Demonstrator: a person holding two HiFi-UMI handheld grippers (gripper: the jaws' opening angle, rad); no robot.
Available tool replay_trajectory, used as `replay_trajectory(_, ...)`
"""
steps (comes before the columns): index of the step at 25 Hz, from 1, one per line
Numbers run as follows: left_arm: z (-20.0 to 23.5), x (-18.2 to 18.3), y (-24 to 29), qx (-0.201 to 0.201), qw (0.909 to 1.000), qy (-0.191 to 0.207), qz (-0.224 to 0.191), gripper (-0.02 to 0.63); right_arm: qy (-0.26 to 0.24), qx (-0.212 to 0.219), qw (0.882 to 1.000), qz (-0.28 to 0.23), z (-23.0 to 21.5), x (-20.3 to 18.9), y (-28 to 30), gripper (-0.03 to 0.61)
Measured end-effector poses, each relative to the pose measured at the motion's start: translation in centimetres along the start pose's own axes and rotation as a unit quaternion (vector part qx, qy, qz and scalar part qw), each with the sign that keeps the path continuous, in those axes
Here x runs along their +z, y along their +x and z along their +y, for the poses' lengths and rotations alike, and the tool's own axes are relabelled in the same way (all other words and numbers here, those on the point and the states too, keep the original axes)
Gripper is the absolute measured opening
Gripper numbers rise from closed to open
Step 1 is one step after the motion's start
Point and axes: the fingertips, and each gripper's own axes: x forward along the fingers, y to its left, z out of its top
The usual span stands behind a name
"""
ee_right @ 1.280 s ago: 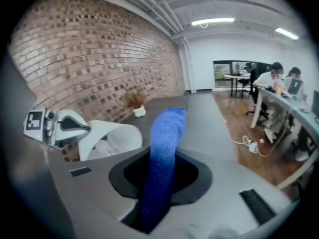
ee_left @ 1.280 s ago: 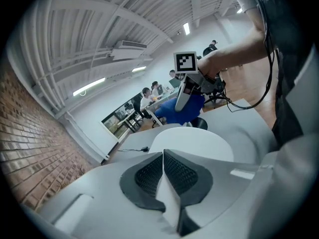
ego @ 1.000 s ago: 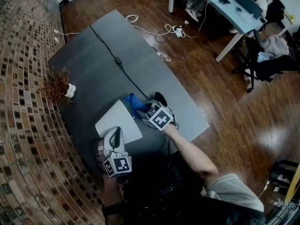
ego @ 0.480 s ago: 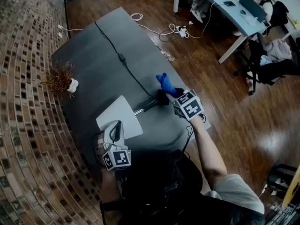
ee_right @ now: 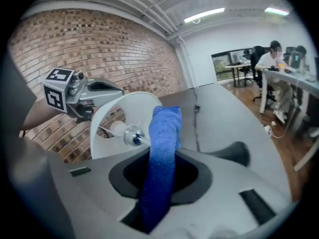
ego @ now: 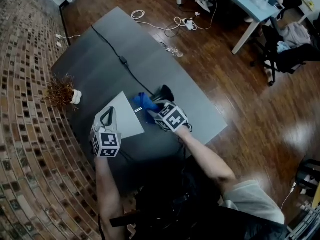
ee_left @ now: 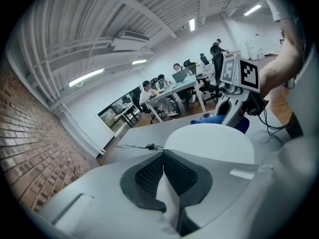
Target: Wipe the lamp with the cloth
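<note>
The lamp lies tipped over on the grey table point(ego: 100, 49). Its white shade point(ego: 124, 118) is at the near left and its black base point(ego: 165, 92) lies to the right. My left gripper point(ego: 106, 118) is shut on the shade's rim; in the left gripper view the jaws point(ee_left: 163, 156) pinch the thin white shade point(ee_left: 212, 141). My right gripper point(ego: 159, 115) is shut on the blue cloth point(ego: 142, 102), which lies against the shade's open end. In the right gripper view the cloth point(ee_right: 163, 143) rises from the jaws in front of the shade point(ee_right: 127, 111) and the bulb socket point(ee_right: 132, 135).
A black cable point(ego: 122, 61) with an inline switch runs across the table to the lamp. A dried plant in a small white pot point(ego: 63, 92) stands at the table's left edge. Beyond the table lie loose cables on the wood floor and office desks point(ego: 250, 6).
My right gripper swung out to the right with the cloth, then came back to the shade. My left gripper shifted left and further away, carrying the shade with it.
</note>
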Motion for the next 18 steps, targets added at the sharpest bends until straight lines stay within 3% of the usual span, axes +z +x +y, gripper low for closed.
replay_trajectory(2, 0.8, -0.1, 0.8, -0.005, 1.0, -0.002, 0.006, 0.004, 0.041, -0.053, 0.998, -0.013, -3.5, -0.3, -2.0, 0.086)
replay_trajectory(5, 1.2, -0.3, 1.2, -0.012, 0.9998, -0.004, 0.013, 0.005, 0.08, -0.065, 0.992, -0.077, -5.9, 1.4, -3.9, 0.087)
replay_trajectory(7, 1.4, -0.3, 1.4, -0.011, 0.9998, -0.003, 0.016, 0.005, 0.08, -0.043, 0.991, -0.099, -5.2, 3.6, -3.6, 0.087)
replay_trajectory(9, 1.4, -0.4, 1.5, -0.01, 0.9998, -0.004, 0.019, 0.005, 0.076, 0.005, 0.992, -0.105, -2.5, 5.2, -2.3, 0.086)
replay_trajectory(12, 1.8, -0.8, 1.9, -0.007, 0.9995, -0.01, 0.028, 0.005, 0.03, 0.058, 0.994, -0.084, 2.2, 5.1, 0.6, 0.087)
replay_trajectory(15, 2.5, -1.1, 2.2, -0.009, 0.9992, -0.02, 0.034, 0.005, -0.01, 0.027, 0.997, -0.064, 1.5, 3.1, 1.8, 0.087)
replay_trajectory(18, 2.9, -1.3, 2.7, -0.014, 0.9988, -0.029, 0.036, 0.005, 0.031, -0.032, 0.998, -0.042, -3.9, 0.6, 0.3, 0.087)
